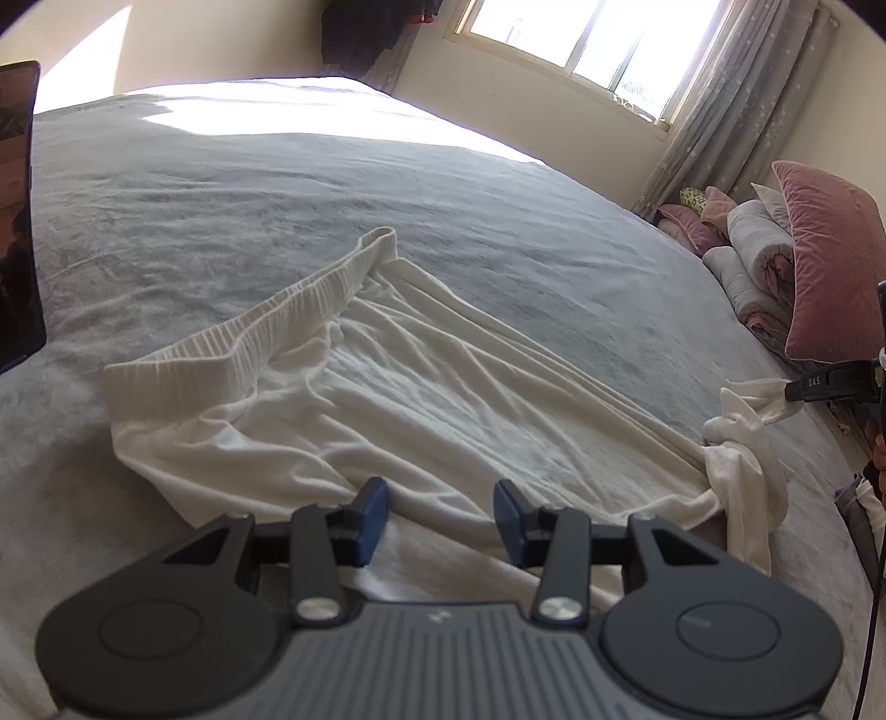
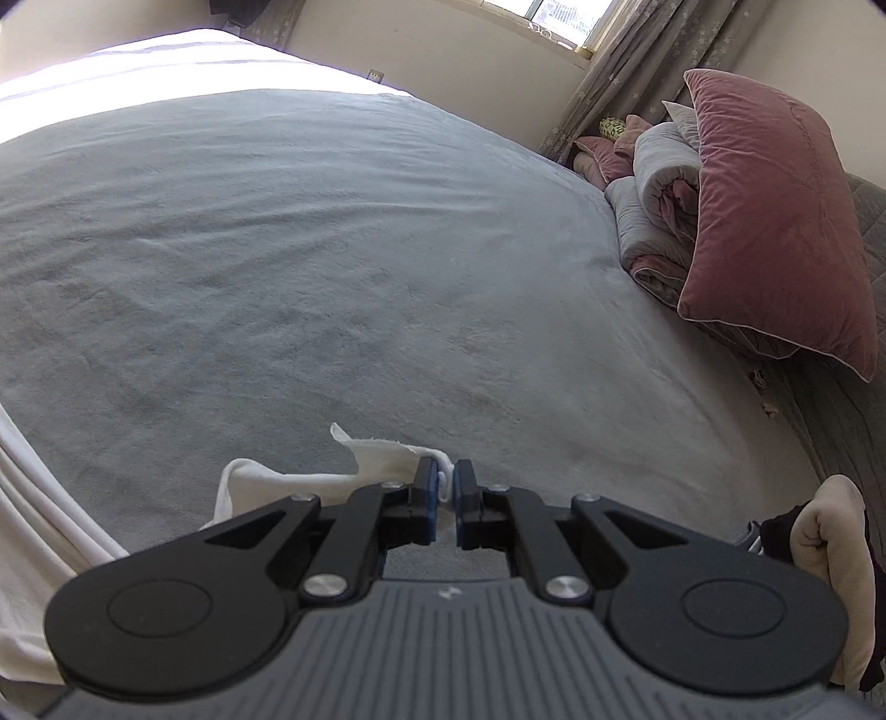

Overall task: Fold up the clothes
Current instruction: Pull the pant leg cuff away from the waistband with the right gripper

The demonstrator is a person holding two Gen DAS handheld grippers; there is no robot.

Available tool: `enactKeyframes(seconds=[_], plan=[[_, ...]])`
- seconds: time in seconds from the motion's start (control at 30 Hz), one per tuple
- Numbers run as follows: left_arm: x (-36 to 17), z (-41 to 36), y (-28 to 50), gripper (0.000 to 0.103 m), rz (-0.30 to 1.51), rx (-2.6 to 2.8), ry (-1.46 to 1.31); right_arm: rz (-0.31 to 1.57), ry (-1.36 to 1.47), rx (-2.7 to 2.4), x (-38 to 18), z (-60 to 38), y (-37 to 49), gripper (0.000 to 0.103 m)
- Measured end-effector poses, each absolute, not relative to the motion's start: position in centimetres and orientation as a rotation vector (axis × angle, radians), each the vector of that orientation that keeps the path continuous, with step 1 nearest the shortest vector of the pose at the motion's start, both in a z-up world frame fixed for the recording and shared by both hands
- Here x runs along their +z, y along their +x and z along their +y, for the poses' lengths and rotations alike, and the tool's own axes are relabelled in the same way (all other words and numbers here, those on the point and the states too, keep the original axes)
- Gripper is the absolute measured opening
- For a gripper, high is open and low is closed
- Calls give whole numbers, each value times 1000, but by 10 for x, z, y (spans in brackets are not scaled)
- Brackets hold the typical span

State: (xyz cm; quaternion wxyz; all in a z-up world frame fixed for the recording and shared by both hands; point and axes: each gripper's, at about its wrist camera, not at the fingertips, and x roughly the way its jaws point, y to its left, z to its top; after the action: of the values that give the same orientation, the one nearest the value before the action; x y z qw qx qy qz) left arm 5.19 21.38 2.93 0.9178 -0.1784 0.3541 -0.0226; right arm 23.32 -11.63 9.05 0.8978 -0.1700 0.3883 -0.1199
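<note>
Left gripper (image 1: 440,515): jaws spread, nothing between the blue pads (image 1: 370,512); it hangs just above the near hem of the garment, pointing down at the cloth.
Right gripper (image 2: 447,487): jaws pressed together on a thin white corner of cloth, which shows in the narrow slit between the pads (image 2: 427,487). From the left wrist view it enters at the right edge, its black tip pinching the same cloth.
Writing: white letters "DAS" on the side of the right gripper's finger (image 1: 814,382), seen from the left wrist view; a small pale logo sits on each gripper's grey ribbed body, too small to read.
Garment (image 1: 387,399): white, with a ribbed elastic waistband (image 1: 266,321); spread across the bed in front of the left gripper, wrinkled, waistband toward the far left. Its right end is bunched and knotted (image 1: 731,448), and a strip runs from there up to the right gripper's tip.
Bed (image 2: 277,249): grey cover, lightly creased, bright sun on its far side.
Pillow (image 2: 775,221): pink velvet, standing tilted at the right edge of the bed, against rolled grey and pink bedding (image 2: 659,188).
Window (image 1: 598,39): behind the bed, with a pale patterned curtain (image 1: 736,105) to its right.
Person: a hand in a pale glove (image 2: 830,559) beside the right gripper's body.
Left edge: a dark flat panel (image 1: 19,221) stands by the bed.
</note>
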Motion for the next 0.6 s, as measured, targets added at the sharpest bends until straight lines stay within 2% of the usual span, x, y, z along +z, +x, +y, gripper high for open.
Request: enactKeyframes(seconds=[0.13, 0.2, 0.6], plan=[[30, 215, 52, 44, 726, -45, -375, 831, -270, -221, 95, -123, 227, 9], [31, 216, 51, 43, 718, -46, -390, 838, -237, -188, 98, -121, 223, 16], [31, 215, 48, 43, 718, -61, -405, 945, -126, 52, 87, -69, 207, 22]])
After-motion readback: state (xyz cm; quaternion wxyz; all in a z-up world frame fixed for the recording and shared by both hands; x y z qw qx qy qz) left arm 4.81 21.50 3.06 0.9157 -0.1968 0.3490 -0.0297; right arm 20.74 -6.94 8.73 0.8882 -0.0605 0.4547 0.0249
